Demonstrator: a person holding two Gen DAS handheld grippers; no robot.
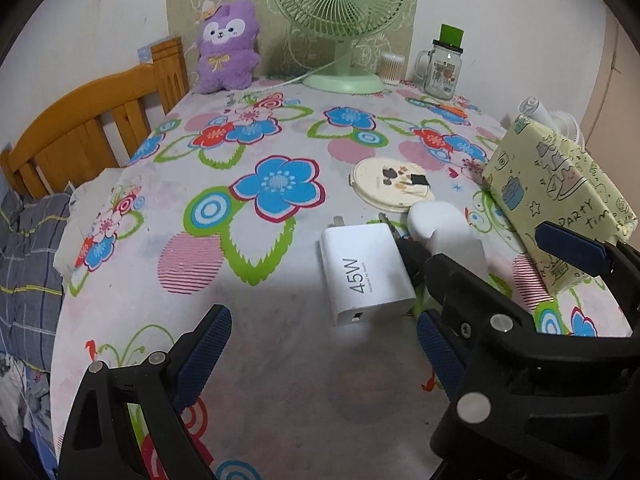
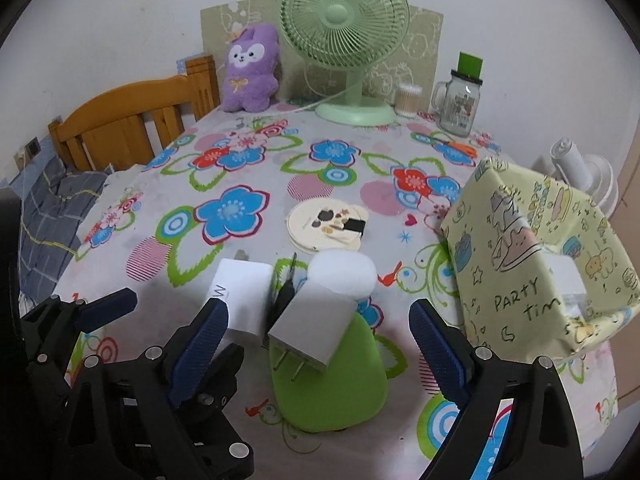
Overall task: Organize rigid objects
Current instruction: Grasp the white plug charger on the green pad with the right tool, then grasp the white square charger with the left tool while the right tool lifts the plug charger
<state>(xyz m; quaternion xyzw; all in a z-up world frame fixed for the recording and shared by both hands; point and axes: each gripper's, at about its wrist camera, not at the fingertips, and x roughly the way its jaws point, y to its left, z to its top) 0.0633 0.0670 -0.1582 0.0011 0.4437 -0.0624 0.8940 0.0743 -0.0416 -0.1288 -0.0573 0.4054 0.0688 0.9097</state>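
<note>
On white charger (image 1: 366, 274), flat on the flowered cloth: "45W" in large grey figures, with a line of small print beside it (too small to read). Same charger in the right wrist view (image 2: 244, 296): only a "W" visible. On yellow-green patterned box (image 2: 532, 264), hand-lettered in black: "PARTY Tim", the last letters running off around its edge; in the left wrist view (image 1: 560, 208) the same "PARTY tim". On glass mug (image 2: 460, 108): a coloured printed label, wording illegible.
</note>
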